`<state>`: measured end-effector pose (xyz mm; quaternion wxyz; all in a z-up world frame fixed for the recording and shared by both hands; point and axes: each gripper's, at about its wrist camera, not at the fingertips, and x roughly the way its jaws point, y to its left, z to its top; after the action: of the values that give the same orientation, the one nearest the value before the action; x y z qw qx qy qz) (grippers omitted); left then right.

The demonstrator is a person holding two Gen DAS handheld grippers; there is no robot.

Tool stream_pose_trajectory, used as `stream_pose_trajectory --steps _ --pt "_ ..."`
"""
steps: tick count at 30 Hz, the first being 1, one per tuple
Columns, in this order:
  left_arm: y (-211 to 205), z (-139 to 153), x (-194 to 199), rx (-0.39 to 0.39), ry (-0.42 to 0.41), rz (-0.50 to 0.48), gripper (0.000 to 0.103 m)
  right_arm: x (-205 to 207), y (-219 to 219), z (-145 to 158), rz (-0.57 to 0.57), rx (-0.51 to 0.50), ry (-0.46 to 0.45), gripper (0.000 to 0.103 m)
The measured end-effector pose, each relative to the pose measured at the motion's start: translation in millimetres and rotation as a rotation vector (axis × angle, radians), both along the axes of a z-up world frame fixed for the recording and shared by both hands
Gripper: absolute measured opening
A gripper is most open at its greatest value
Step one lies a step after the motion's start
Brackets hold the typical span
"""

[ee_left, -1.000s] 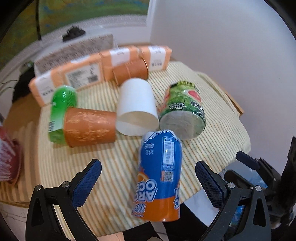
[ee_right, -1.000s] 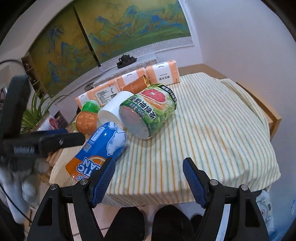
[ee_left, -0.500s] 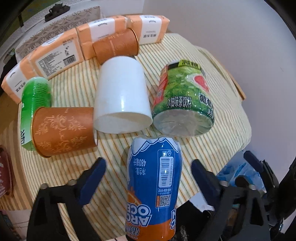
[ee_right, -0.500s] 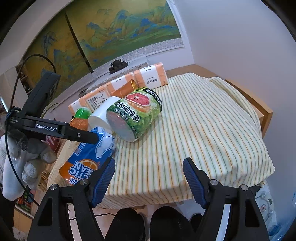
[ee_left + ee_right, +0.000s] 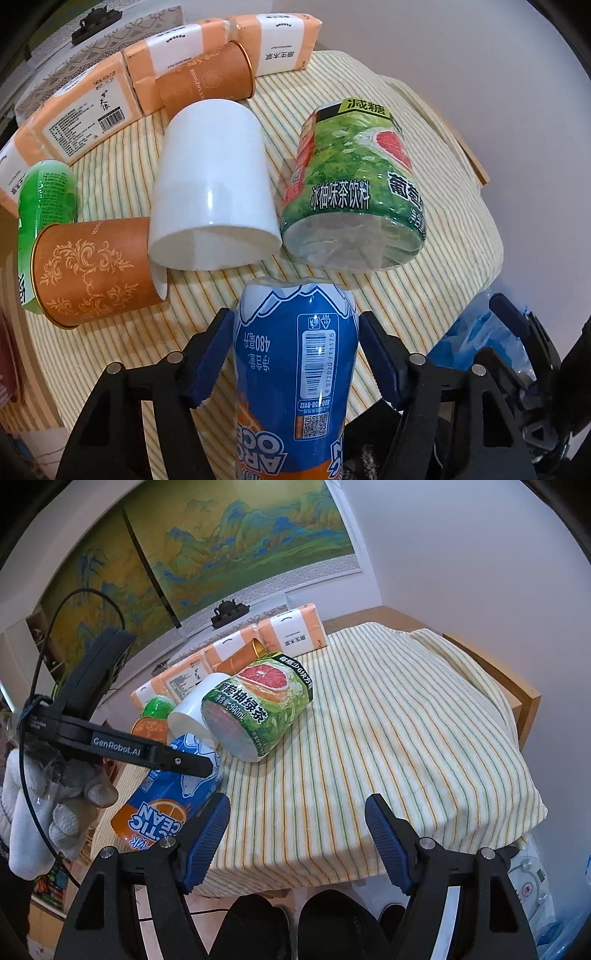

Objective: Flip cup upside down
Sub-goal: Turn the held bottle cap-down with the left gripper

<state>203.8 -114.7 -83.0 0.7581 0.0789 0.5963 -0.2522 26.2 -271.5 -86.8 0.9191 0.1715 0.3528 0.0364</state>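
Note:
A white cup lies on its side on the striped cloth, its mouth facing me; the right wrist view shows the white cup too. Two orange paper cups also lie sideways: one at the left, one at the back. My left gripper is shut on a blue drink bottle lying in front of the white cup, a finger on each side. From the right wrist view, the left gripper crosses over that blue bottle. My right gripper hangs open over the table's near edge, holding nothing.
A large green grapefruit-tea bottle lies right of the white cup, touching it. A small green bottle lies behind the left orange cup. Orange tissue packs line the back. A gloved hand holds the left gripper. Shoes show below the table.
My left gripper moved forward and down over the blue bottle and narrowed until its fingers reached the bottle's sides. The right gripper stayed open and barely shifted.

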Motion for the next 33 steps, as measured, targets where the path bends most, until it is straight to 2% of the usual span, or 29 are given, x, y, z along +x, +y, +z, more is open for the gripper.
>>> stream_pose_trajectory --steps 8,12,15,20,26,33 --pt "29 30 -20 -0.067 -0.095 0.042 0.072 2 3 1 0.01 0.005 0.004 0.072" --pt "50 54 -36 -0.092 -0.238 0.08 0.072 3 9 3 0.022 0.004 -0.002 0.072" --pt "62 63 -43 -0.128 -0.301 0.12 0.072 3 14 5 0.029 -0.008 -0.009 0.072" --pt "75 69 -55 -0.18 -0.358 0.163 0.072 5 22 7 0.043 -0.021 -0.014 0.072" --pt "76 76 -70 -0.223 -0.476 0.211 0.072 2 28 11 0.042 -0.048 -0.038 0.072" --pt "69 69 -87 -0.207 -0.569 0.23 0.072 -7 39 20 0.039 -0.14 -0.104 0.072"
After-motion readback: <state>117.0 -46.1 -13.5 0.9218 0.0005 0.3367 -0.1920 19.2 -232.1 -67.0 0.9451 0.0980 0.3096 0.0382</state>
